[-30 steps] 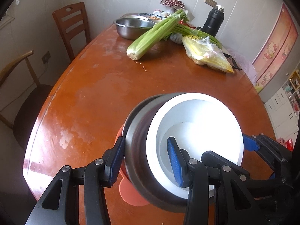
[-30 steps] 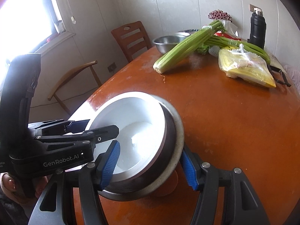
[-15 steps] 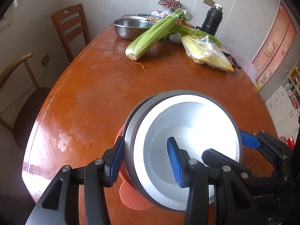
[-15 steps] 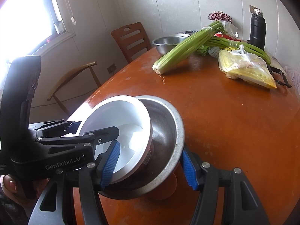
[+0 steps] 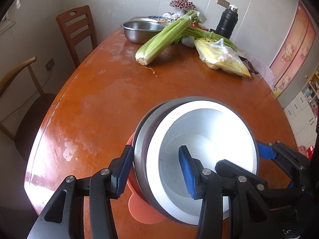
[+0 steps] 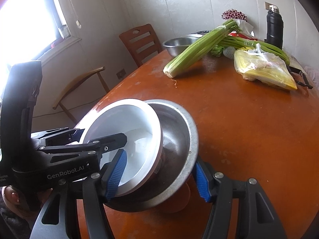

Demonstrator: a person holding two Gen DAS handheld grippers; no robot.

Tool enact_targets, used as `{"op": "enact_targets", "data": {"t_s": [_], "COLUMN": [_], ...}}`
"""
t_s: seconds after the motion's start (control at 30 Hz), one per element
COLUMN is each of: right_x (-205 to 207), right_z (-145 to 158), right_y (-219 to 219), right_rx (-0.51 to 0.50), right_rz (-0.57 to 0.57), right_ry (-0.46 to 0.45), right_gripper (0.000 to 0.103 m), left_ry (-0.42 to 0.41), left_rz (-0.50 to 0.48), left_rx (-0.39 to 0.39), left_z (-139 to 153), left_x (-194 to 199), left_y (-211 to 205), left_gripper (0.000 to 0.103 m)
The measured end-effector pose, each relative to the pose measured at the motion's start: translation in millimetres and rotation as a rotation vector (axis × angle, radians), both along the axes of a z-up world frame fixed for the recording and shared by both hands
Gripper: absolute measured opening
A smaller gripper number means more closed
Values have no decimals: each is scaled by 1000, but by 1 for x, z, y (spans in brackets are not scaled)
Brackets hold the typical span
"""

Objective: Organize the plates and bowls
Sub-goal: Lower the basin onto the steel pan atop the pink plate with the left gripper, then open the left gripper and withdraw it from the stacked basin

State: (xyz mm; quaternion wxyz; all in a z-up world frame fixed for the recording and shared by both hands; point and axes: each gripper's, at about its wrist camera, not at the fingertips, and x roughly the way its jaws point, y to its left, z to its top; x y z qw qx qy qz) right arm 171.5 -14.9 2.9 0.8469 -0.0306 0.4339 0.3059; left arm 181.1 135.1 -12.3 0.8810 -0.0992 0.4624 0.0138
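Note:
A white bowl (image 5: 207,149) sits tilted inside a steel bowl (image 5: 143,139), over an orange plate (image 5: 143,209) on the table's near end. My left gripper (image 5: 155,171) is shut on the white bowl's rim, one finger inside and one outside the stack. In the right wrist view the white bowl (image 6: 123,135) is lifted and tipped to the left out of the steel bowl (image 6: 179,139). My right gripper (image 6: 159,177) has its jaws around the near rims of the bowls; whether it clamps them is unclear.
On the brown table (image 5: 119,91) lie celery (image 5: 165,37), a large steel basin (image 5: 141,29), a yellow bag (image 5: 221,59) and a black flask (image 5: 227,23) at the far end. Wooden chairs (image 5: 75,31) stand on the left.
The white bowl has risen and tipped to the left out of the steel bowl, held by my left gripper. The steel bowl stays between the right gripper's fingers.

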Motion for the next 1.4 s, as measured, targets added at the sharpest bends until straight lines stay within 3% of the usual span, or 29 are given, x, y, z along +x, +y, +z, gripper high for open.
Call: {"op": "enact_targets", "data": {"t_s": [0.53,0.9,1.1,1.2,1.4], "right_x": [5,8,-7,-19,-37], "right_z": [-4,0,26,44,54], "right_y": [-8,-20,-32,-40,-56], "right_rx": [-28,11,50,79,82], "right_rz": [-48,-80,-130,-155,-167], "right_ry": [-10,-18,-161,-245,-269], "right_gripper": [63,63,64,71,74], "left_ry": [8,-23,-89,-126,-188], "left_rz": [31,50,120,147,146], "left_rx": [10,42,96,138,156], "left_z": [-2,7,26,36,52], "left_x": [0,-6,-21,-33,-60], "left_y": [4,7,11,7,-14], "left_gripper": [49,49,53,54,56]}}
